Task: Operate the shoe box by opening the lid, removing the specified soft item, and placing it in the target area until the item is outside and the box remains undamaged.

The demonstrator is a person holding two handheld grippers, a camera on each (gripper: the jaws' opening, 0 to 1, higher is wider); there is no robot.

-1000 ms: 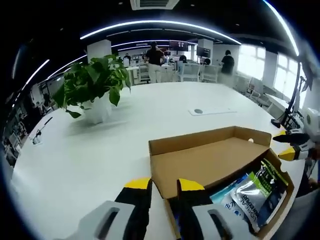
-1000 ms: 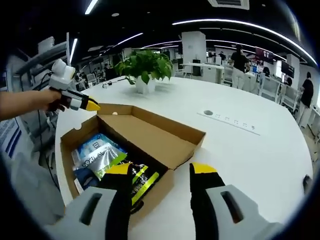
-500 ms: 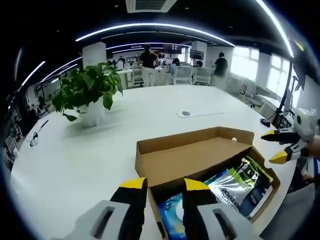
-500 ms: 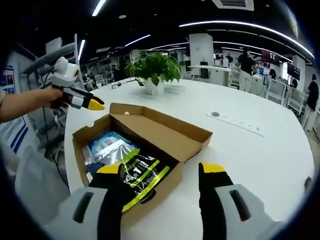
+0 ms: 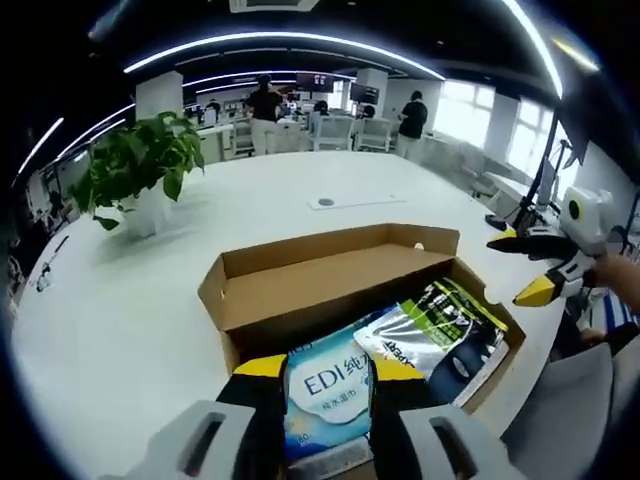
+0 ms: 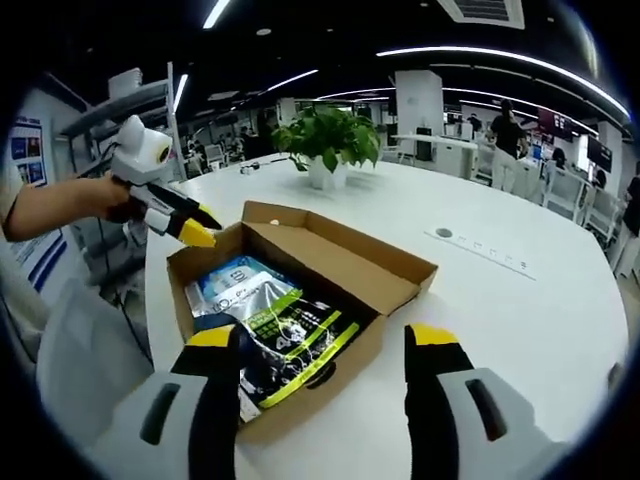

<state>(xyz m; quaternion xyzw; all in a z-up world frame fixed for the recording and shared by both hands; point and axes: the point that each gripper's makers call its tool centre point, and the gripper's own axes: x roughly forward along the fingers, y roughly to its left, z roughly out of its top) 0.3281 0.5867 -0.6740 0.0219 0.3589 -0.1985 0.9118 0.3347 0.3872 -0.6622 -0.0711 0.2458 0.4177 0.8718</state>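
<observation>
Cardboard shoe box (image 5: 300,290) lies open on the table (image 5: 120,300), both tongs — left (image 5: 318,368), right (image 6: 322,338) — spread apart, gripping nothing.

Brown cardboard box (image 5: 300,290), blue-white pack (image 5: 325,385) (black-green pouch (image 6: 300,335) beside).

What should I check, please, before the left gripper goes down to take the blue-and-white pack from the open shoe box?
1. Lid of shoe box open: ok.
2. Blue-and-white pack exposed on top: ok.
3. Left gripper open, jaws on either side of the pack: ok.
4. Right gripper open, clear of the pack: ok.
5. Black-and-green pack not overlapping the blue one: cannot tell.
6. Box walls undamaged: ok.
</observation>
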